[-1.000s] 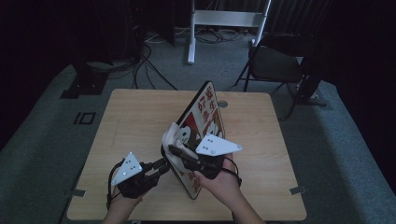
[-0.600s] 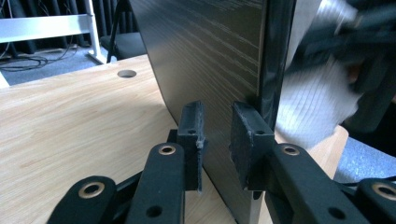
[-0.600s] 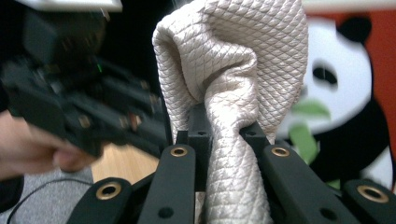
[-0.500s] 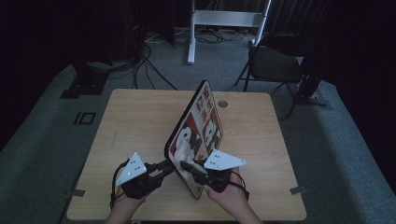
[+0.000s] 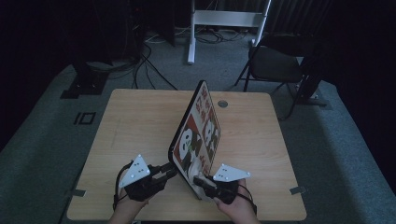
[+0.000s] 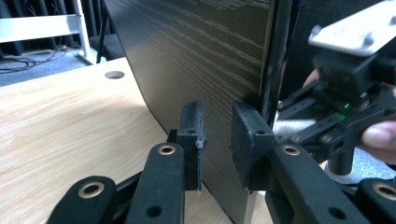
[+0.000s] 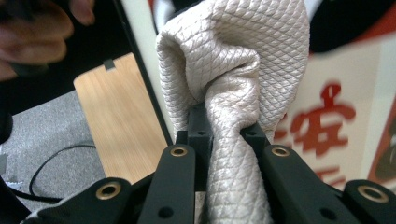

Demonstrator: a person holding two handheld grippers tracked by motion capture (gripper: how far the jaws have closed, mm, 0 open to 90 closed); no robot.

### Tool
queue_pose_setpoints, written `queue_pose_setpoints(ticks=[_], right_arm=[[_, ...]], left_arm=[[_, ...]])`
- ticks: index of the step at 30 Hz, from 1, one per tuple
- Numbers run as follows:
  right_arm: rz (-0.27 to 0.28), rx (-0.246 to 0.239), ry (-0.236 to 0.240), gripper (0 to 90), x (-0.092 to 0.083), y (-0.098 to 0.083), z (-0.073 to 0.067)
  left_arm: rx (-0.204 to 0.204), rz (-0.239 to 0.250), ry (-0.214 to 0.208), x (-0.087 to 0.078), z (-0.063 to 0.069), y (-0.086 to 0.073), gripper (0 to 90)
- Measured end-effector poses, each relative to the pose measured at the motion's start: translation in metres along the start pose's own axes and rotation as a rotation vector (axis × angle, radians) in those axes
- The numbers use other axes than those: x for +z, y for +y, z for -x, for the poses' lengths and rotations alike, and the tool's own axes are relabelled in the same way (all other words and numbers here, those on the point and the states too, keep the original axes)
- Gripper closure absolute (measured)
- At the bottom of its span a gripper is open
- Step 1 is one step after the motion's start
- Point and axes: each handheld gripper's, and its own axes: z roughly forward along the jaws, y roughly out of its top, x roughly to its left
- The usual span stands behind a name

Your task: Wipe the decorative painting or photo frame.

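Since a second ago, the right gripper [image 5: 201, 181] has slid down the printed face of the board, from about mid-height to close by the tabletop, and the board itself now leans a little less steeply. Its jaws are clamped tight on a bunched cream quilted cloth [image 7: 233, 88], which bulges out above the pads and presses against the picture side, so the cloth, not the plastic, meets the surface; that looks like a wiping stroke running top to bottom.

The left gripper [image 5: 172, 169] grips the near lower edge of the same thing: a thin rectangular board with a black wood-grain back [image 6: 205, 60] and a panda-and-red-lettering print on its front. From the left gripper view its pads sit on either side of the dark edge, closed down on it, though whether both pads truly bite the rim is hard to say at that angle. This hold props the board on its lower edge, tilted up off the light wooden table [image 5: 130, 126], giving the cloth a firm face to push against.

The board stands near the middle of the table, lower corner by both hands, top corner pointing away toward a small round hole in the tabletop [image 5: 222, 103]. A dark folding chair [image 5: 275, 63] stands beyond the table.
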Motion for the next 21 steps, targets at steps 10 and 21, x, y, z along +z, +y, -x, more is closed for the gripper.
queue_pose_setpoints(ticks=[10, 21], right_arm=[[-0.077, 0.064, -0.028, 80.2, 0.005, -0.035, 0.012], [-0.157, 0.094, -0.056, 80.2, 0.012, -0.060, 0.021]], left_arm=[[0.006, -0.003, -0.008, 0.002, 0.003, 0.000, 74.6], [0.004, -0.007, -0.016, 0.004, 0.004, -0.001, 73.8]])
